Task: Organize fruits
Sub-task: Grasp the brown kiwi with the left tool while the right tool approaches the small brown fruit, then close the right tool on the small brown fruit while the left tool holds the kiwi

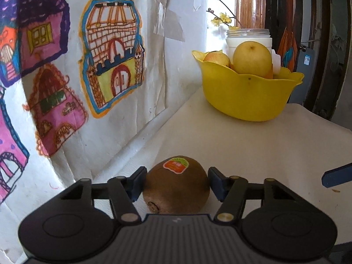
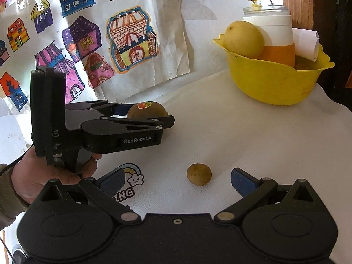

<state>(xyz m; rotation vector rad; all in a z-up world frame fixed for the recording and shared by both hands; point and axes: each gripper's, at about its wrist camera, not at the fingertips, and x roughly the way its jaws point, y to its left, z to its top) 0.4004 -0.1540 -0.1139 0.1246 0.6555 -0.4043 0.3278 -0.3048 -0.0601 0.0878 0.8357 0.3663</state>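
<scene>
A pear and an apple are already being held in the yellow bowl. The kiwi is being gripped by the left tongs, seemingly just above the bench. The small brown fruit is being left on the bench between the wide-open right tongs.

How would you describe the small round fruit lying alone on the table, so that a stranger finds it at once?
Start from the yellow bowl at the far end of the white table, then come back toward the right gripper. Just ahead of its open fingers lies a small tan round fruit, alone on the cloth. Unlike the larger brown kiwi in the left gripper, it carries no sticker.
</scene>
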